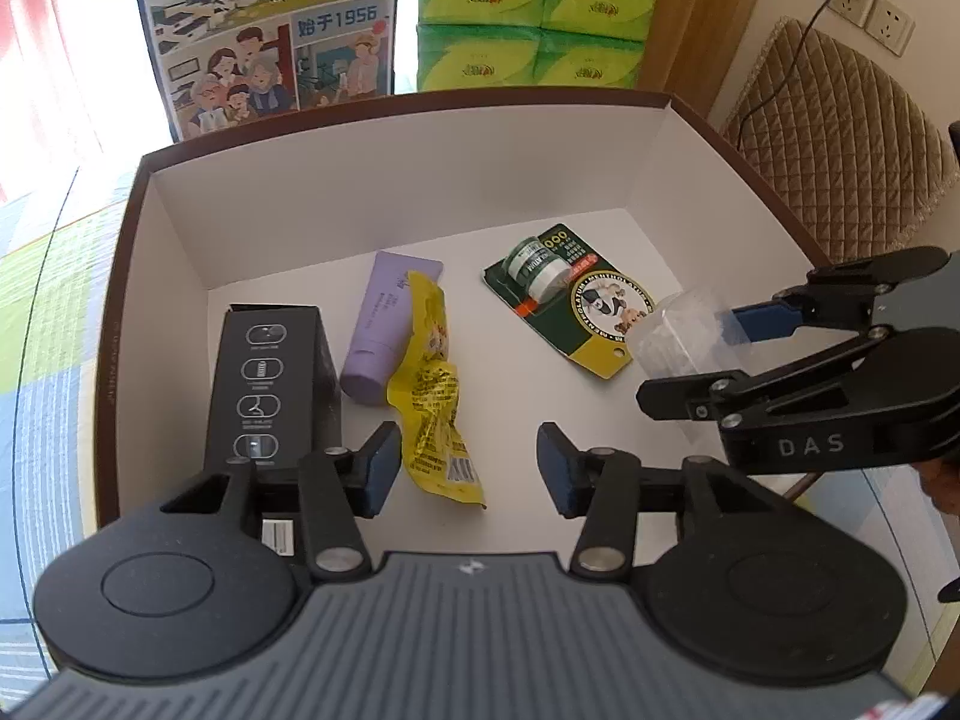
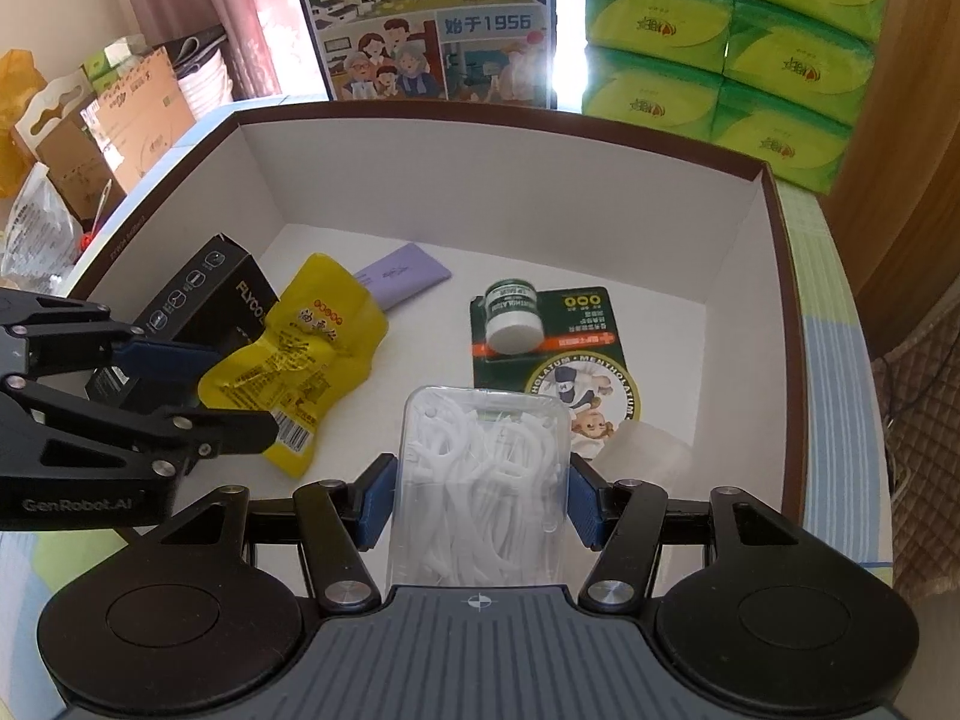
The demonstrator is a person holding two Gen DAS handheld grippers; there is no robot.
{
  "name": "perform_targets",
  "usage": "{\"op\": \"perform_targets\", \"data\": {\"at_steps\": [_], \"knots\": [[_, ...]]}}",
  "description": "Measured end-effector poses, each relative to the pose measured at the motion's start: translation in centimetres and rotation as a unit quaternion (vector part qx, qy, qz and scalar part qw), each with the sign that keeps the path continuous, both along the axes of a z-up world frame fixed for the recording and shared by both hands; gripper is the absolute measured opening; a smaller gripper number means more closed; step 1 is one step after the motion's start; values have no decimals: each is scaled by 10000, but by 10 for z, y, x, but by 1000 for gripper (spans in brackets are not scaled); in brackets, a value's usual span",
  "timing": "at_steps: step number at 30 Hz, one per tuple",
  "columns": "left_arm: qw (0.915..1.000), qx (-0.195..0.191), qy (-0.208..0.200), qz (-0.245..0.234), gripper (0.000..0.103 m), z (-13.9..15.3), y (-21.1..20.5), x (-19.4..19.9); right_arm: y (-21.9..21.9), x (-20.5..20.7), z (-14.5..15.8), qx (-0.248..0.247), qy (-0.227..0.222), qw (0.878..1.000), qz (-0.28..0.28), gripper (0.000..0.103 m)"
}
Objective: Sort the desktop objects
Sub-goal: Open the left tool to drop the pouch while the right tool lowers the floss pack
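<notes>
The right tool (image 2: 478, 495) is clamped on a clear plastic case of white floss picks (image 2: 480, 480), its blue pads pressed against the case's two long sides, and it holds the case over the open box (image 2: 774, 222) near the box's right wall. The left tool (image 1: 469, 468) hangs over the near part of the same box with its fingers spread wide and nothing between them.

The box is white inside with a dark brown rim. On its floor, by the left wall, a black carton (image 1: 264, 384) leans with printed icons on its face. Just right of it lies a lilac tube (image 1: 387, 330), and a crumpled yellow snack packet (image 1: 435, 396) rests partly over the tube, running toward the near edge. Toward the right wall sits a green blister card (image 1: 576, 306) with a small green-and-white jar (image 1: 534, 267) fixed to it; in the right wrist view the held case overlaps the card's near end.

Behind the far wall of the box stand a blue illustrated milk carton (image 2: 432, 18) and a stack of green tissue packs (image 2: 738, 48).
</notes>
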State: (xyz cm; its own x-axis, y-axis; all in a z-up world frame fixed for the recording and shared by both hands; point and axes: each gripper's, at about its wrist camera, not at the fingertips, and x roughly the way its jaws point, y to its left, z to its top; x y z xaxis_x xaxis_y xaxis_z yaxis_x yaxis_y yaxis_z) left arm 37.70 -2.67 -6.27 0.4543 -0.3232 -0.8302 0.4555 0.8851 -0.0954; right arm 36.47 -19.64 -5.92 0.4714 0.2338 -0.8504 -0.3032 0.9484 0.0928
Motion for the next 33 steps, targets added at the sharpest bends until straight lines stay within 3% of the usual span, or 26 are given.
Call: {"op": "perform_targets", "data": {"at_steps": [27,33], "knots": [[9991,-144,-227,319,62,19,19,-3,26,11,-9,-123,40,9998,171,56],[9985,-119,-340,406,66,23,23,-3,28,12,-4,-39,-153,9997,161,57]]}}
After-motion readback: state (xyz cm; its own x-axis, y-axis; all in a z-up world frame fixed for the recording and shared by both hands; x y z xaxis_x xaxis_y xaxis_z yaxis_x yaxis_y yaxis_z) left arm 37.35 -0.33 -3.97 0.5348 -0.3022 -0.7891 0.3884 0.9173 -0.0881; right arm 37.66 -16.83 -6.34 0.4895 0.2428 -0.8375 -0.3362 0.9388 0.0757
